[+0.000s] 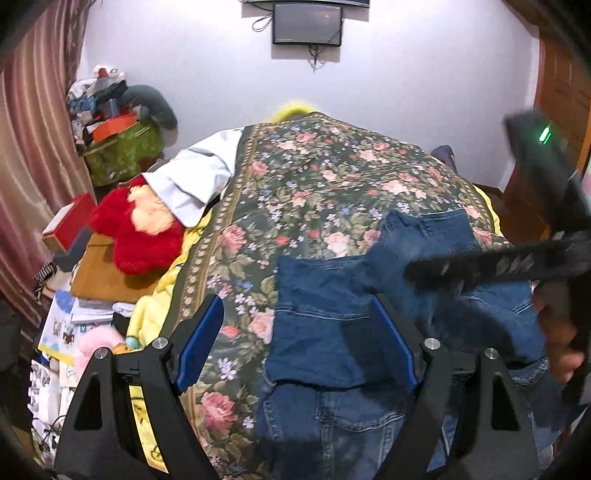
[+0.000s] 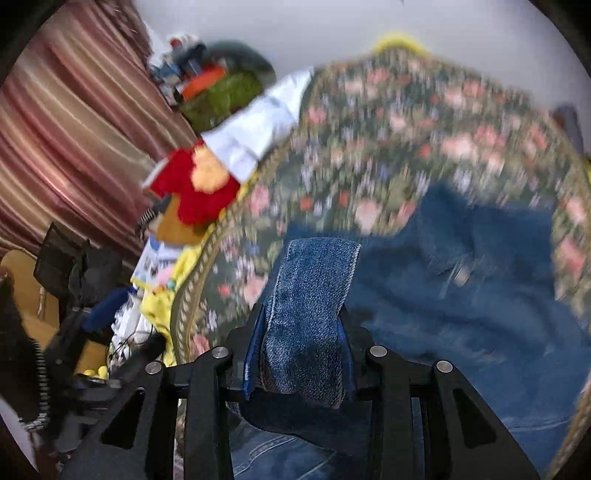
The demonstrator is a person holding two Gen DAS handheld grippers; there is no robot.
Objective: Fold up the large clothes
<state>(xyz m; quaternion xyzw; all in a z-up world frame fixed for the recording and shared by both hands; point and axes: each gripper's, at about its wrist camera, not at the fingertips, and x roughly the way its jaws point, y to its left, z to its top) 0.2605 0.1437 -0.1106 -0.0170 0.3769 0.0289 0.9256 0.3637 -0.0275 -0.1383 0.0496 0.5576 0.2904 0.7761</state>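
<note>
Jeans [image 1: 332, 332] lie on a floral bedspread [image 1: 295, 192], at its near right part, one leg folded back over the seat. Left gripper [image 1: 299, 343] hovers above the folded leg, jaws spread wide, holding nothing. Right gripper [image 2: 301, 332] is pinching a denim leg end [image 2: 314, 280], which stands up between its pressed-together pads; this view is blurred. Red plush toy [image 1: 136, 236] and a white cloth [image 1: 195, 173] sit by the bed's left edge.

Bedroom clutter we see, left of the bed

Floral bedspread [image 1: 325, 177] w/ white cloth [image 1: 195, 177] at its edge; red plush toy [image 1: 136, 236] beside it, green box [image 1: 122, 155] near striped curtain [image 1: 33, 147], wall monitor [image 1: 307, 24].
</note>
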